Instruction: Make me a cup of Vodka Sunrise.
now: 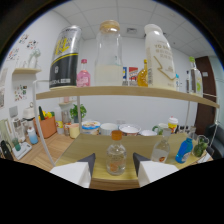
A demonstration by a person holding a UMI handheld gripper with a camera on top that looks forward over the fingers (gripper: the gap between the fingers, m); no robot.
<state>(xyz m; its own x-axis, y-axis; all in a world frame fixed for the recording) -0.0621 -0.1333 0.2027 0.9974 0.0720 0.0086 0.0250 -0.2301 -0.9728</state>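
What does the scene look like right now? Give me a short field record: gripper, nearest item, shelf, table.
gripper: gripper open, fingers apart
nearest item: small clear bottle with orange cap, standing upright just ahead, in line with the gap between the fingers
shelf: black-and-yellow can, clear jar, white bottle
table: blue bottle off to one side, bowls farther back

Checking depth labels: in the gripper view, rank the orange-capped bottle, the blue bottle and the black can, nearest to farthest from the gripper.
1. Orange-capped bottle, on the table between the open fingers of the gripper.
2. Blue bottle, farther back on the right.
3. Black can, up on the shelf, left.
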